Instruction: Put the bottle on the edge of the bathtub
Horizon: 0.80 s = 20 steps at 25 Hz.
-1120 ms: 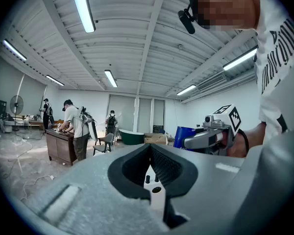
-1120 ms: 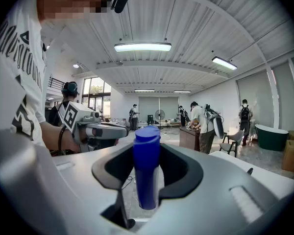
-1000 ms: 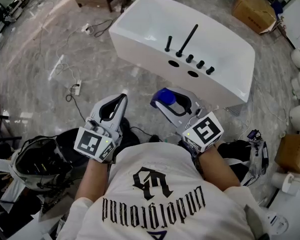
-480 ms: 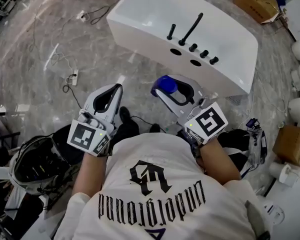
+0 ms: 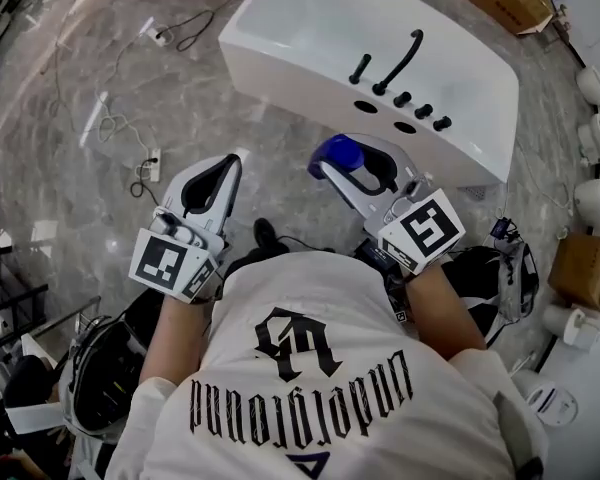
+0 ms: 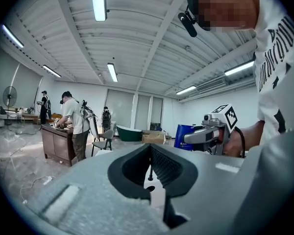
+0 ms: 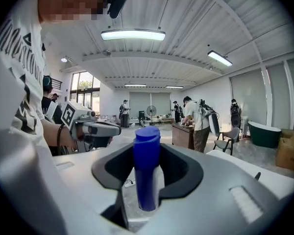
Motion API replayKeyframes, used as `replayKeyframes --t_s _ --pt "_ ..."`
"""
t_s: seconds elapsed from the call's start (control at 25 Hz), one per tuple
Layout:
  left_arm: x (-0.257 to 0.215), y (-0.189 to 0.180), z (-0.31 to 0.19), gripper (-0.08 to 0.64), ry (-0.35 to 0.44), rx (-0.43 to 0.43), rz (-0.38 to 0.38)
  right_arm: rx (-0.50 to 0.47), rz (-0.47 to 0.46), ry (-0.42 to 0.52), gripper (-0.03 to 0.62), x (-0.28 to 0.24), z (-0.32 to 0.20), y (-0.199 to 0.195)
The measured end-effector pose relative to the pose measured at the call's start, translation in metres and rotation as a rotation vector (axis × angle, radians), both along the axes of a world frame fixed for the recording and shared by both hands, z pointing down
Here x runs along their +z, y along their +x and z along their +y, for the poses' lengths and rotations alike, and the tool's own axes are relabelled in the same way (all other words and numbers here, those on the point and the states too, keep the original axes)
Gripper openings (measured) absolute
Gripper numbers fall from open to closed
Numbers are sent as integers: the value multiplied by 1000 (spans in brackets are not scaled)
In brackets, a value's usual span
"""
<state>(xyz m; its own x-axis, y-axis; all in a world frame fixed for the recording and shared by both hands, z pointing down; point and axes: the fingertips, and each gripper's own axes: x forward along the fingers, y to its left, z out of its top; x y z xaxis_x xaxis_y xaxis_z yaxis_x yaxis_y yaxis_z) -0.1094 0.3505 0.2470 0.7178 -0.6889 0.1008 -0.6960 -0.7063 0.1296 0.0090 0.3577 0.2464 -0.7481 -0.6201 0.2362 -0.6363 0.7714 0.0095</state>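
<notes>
While you face the white bathtub (image 5: 310,93), your left gripper (image 5: 215,165) sits at the left with its jaws together and nothing between them. To its right, your right gripper (image 5: 345,159) is clamped on the blue bottle (image 5: 335,153), roughly upright over the floor (image 5: 100,78), just short of the tub's near wall. Beyond it, the tub's flat edge carries a black faucet (image 5: 400,61) and a row of knobs (image 5: 422,111). This looks like the carrying step. Next, you'd probably bring the bottle over a bare stretch of that edge, clear of the faucet, set it down upright, then release.
</notes>
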Motion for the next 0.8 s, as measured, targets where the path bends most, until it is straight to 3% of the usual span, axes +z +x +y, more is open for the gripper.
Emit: replayKeyframes --t_s 0.24,0.8 --pt "-13 -38 -43 8 8 50 -6 39 5 0 153 -12 -41 -35" --pt "-6 -42 -112 8 -2 0 -21 4 -20 -21 152 1 -120 -35"
